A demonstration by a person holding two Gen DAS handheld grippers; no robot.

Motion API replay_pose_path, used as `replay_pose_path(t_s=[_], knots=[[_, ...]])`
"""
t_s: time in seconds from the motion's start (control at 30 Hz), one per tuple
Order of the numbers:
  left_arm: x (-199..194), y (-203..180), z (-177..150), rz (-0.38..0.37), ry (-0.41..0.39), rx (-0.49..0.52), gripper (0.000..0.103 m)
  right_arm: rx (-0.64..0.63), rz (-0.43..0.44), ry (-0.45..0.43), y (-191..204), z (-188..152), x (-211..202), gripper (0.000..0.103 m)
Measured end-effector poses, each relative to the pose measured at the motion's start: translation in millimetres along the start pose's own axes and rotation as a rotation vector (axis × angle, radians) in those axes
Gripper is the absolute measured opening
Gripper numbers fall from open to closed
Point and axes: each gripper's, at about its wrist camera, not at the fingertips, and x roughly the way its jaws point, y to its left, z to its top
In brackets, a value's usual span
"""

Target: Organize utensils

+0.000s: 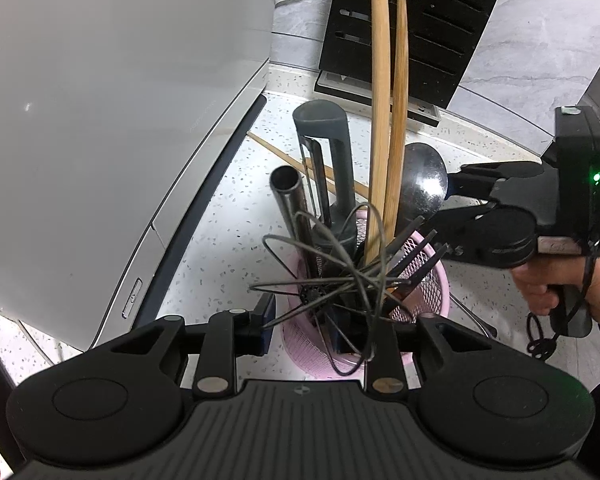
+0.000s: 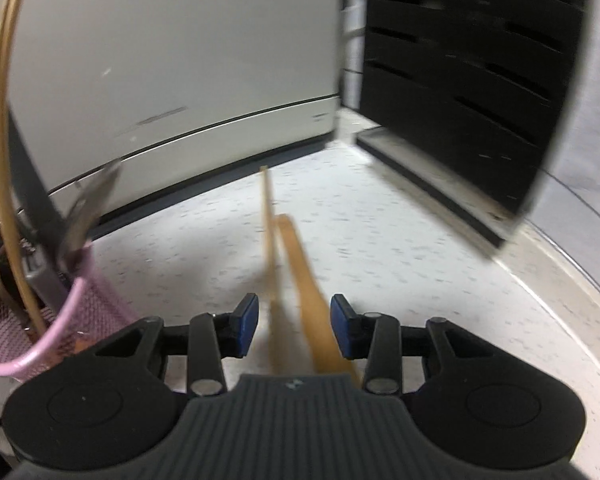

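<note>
looming left of both sets of jaws, a big white appliance fills the view, and a black slotted rack stands on the speckled counter well ahead of them. your left gripper sits at the pink mesh holder, its jaws partly open around the holder's near rim and the wire whisk; you cannot tell whether the pads press on either. rising out of the holder just ahead of those jaws are two long wooden handles, a grey utensil, a metal tube and a dark ladle. your right gripper hangs over the counter, right of the holder, jaws moderately open. two wooden utensils lie flat on the counter, running forward between those jaws, blurred, with the blue pads standing clear of them.
</note>
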Motion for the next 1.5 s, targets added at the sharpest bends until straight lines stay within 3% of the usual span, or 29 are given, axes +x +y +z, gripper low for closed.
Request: replay_pose_path(t_s=[0.3, 0.37, 0.4, 0.43, 0.87, 1.5], knots=[[0.9, 0.6, 0.1, 0.002, 0.000, 0.001, 0.033, -0.046, -0.001, 0.037, 12.8, -0.4, 16.3, 0.033], [1.2, -0.3, 0.2, 0.004, 0.001, 0.003, 0.033, -0.056, -0.010, 0.032, 12.6, 0.0, 16.9, 0.024], [1.3, -0.6, 0.2, 0.004, 0.001, 0.003, 0.033, -0.057, -0.013, 0.032, 11.9, -0.1, 18.8, 0.010], [1.3, -0.6, 0.3, 0.004, 0.002, 0.002, 0.033, -0.056, -0.014, 0.035, 11.0, 0.2, 19.6, 0.002], [0.8, -0.7, -0.4, 0.004, 0.000, 0.001, 0.033, -0.020, -0.019, 0.039, -6.9, -6.1, -7.4, 0.001], [2.0, -6.5, -0.1, 0.020, 0.003, 0.003, 0.033, -0.014, -0.044, 0.163, -44.8, -80.7, -75.4, 0.001]])
